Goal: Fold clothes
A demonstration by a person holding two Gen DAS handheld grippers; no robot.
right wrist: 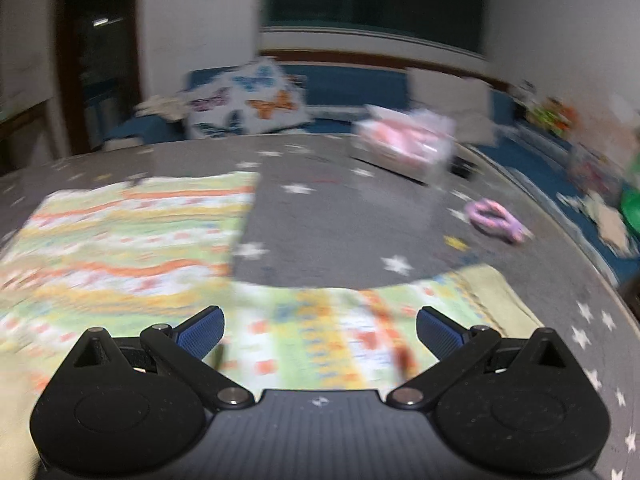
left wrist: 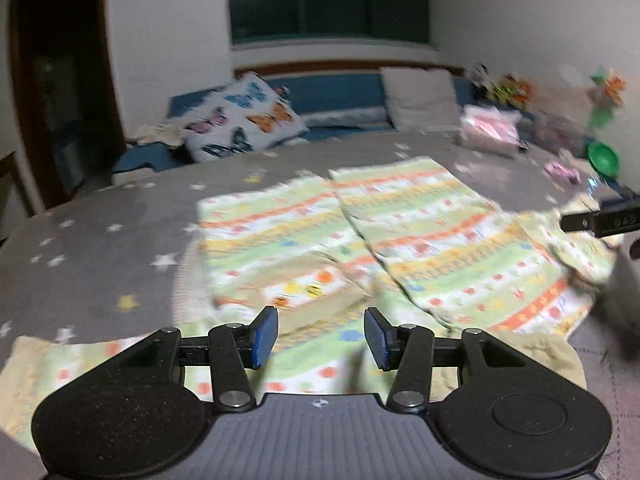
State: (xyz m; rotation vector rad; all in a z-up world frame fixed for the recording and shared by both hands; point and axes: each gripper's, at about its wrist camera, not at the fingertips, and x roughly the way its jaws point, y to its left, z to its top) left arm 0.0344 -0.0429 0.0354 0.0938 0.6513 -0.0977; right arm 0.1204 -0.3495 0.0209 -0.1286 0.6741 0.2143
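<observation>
Folding is sitting between moves: striped pajama pants [left wrist: 400, 224] are lying spread across the starry grey bedcover [left wrist: 100, 240]. Left gripper [left wrist: 321, 330] is hovering over the near edge, jaws apart and empty; right gripper [right wrist: 320, 330] is gaping wide, also empty. Blur is hiding the hems, so probably regrasping an edge comes next.
</observation>
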